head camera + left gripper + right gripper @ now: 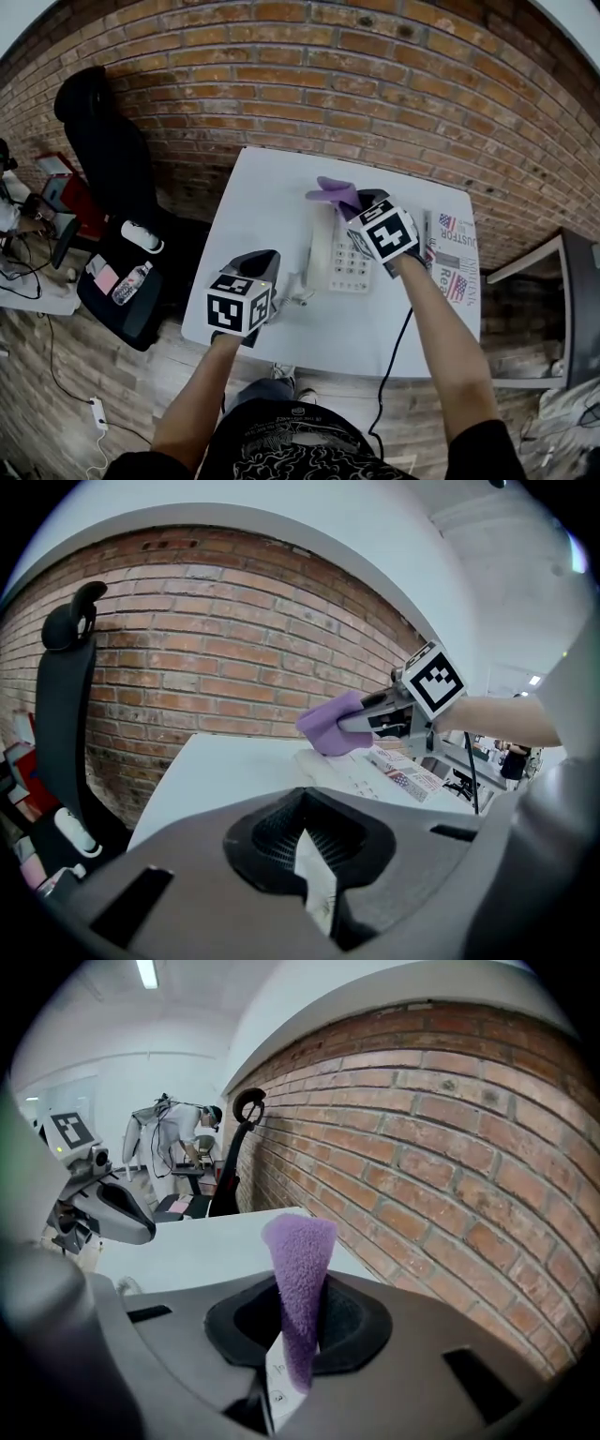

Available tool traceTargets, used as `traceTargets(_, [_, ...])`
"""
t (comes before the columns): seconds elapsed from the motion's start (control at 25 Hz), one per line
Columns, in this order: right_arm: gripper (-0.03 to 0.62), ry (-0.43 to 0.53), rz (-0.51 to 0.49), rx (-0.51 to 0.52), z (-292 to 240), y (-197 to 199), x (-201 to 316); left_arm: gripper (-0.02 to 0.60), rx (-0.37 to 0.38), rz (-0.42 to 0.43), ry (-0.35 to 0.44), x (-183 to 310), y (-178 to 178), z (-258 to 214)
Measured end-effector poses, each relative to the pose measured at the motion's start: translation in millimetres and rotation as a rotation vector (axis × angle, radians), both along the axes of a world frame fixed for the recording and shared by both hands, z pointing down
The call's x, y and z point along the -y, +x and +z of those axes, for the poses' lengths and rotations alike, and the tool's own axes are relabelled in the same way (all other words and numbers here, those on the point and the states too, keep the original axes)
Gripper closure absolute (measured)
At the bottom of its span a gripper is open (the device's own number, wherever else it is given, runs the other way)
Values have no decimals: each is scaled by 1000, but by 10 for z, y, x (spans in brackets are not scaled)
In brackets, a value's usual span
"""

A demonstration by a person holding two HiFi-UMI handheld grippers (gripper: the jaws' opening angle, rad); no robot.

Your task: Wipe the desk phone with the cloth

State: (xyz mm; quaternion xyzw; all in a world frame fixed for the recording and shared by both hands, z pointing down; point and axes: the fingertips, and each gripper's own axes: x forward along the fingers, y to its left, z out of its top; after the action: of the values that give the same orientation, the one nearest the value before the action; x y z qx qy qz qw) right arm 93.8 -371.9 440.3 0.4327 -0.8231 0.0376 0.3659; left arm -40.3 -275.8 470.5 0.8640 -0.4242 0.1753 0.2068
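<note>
The white desk phone (342,258) lies in the middle of the white table (253,197), its handset on the left side. My right gripper (361,202) hovers over the phone's far end, shut on a purple cloth (336,193) that sticks out past the jaws. In the right gripper view the cloth (300,1279) stands up from the closed jaws. My left gripper (265,264) sits left of the phone near its coiled cord (296,296), shut with nothing held. The left gripper view shows the phone (366,771) and the right gripper (361,722) with the cloth (330,726) above it.
A brick wall (356,84) runs behind the table. A black office chair (112,159) stands at the left, with a bottle (130,282) on its seat. A printed paper (456,253) lies right of the phone. A black cable (397,349) hangs off the near table edge.
</note>
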Motion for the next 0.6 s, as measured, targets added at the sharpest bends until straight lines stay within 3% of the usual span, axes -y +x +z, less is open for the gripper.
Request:
traceTargets(0.28, [546,-65,-49,-29,294,-211,149,575,9,-22,-16,142,-110,55])
traceTargets(0.6, [546,-110,-82,-28,452,-319,-70,575,3,-26,-21,54,-132,86])
